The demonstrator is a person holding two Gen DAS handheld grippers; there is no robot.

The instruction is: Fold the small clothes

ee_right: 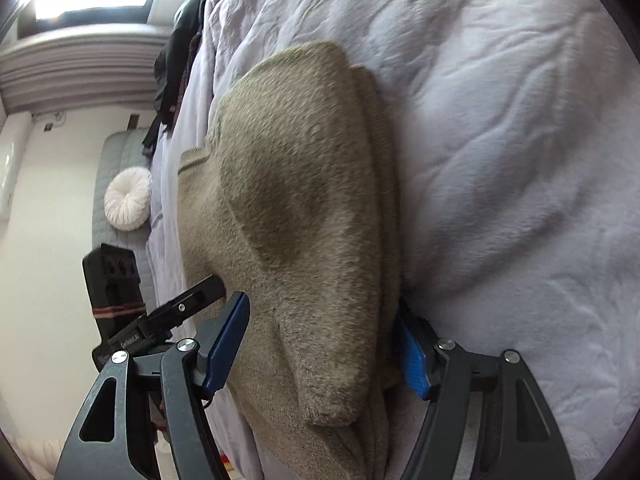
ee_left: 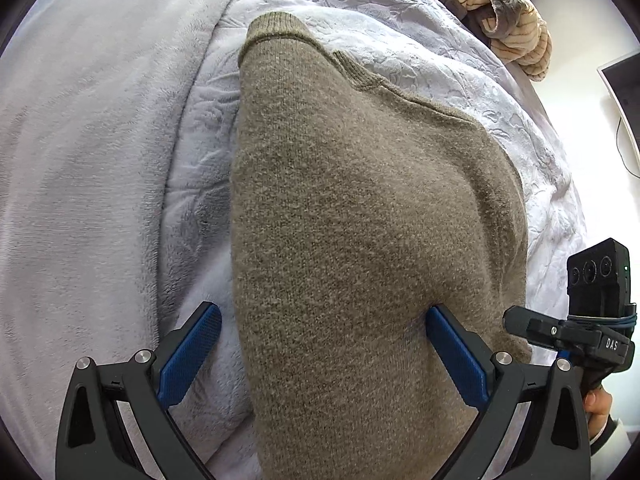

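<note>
An olive-brown knit sweater (ee_left: 360,208) lies folded on a pale lavender blanket (ee_left: 100,160) on a bed, its ribbed hem at the far end. My left gripper (ee_left: 323,312) stands open and straddles the sweater's near edge: the left pad (ee_left: 192,356) rests off the knit over the blanket, and the right pad (ee_left: 456,356) dents the knit. In the right wrist view the folded sweater (ee_right: 304,200) lies between the wide jaws of my right gripper (ee_right: 322,303), which is open. One pad (ee_right: 414,360) is partly hidden behind the stacked fold edge.
A heap of cream striped clothes (ee_left: 492,12) lies at the blanket's far right. The right gripper's finger and camera block (ee_left: 560,332) sit just right of the sweater. Dark garments (ee_right: 180,52) hang at the bed's far edge. A round white cushion (ee_right: 128,199) lies on a grey quilted seat.
</note>
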